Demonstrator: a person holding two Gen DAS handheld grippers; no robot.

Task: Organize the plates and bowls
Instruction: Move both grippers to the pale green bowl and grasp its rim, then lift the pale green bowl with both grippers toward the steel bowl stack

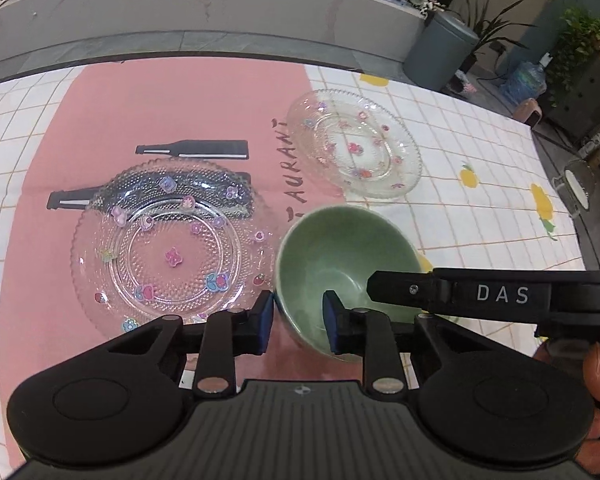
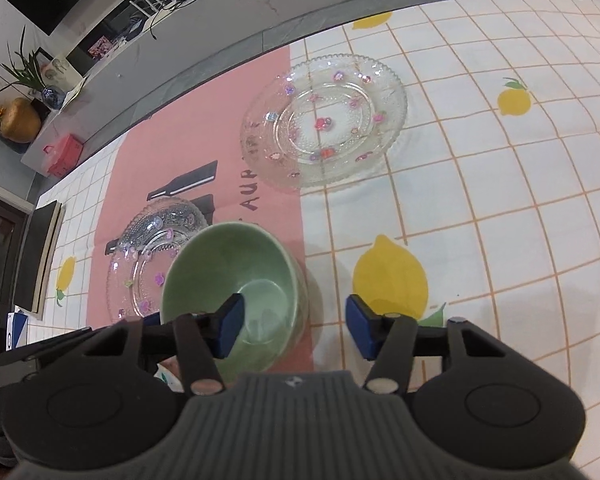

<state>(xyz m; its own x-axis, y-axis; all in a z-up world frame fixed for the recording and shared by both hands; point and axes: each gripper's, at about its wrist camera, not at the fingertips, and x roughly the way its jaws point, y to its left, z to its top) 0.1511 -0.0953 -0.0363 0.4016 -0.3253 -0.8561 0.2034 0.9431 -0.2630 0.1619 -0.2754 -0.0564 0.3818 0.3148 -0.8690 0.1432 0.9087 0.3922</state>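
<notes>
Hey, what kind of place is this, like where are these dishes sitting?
Probably a home dining or living area. The green bowl and two clear glass plates sit on a table with a lemon-print cloth, and houseplants stand beyond it.

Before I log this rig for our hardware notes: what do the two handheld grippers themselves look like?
Both are matte black plastic. The left gripper and the right gripper have blue pads on the fingertips, jointed black linkage arms with silver pivot pins, round black side housings and a ribbed grey centre body with a small emblem. In the left wrist view, the right gripper's side reads "DAS" in white. No cables or sleeves show.
</notes>
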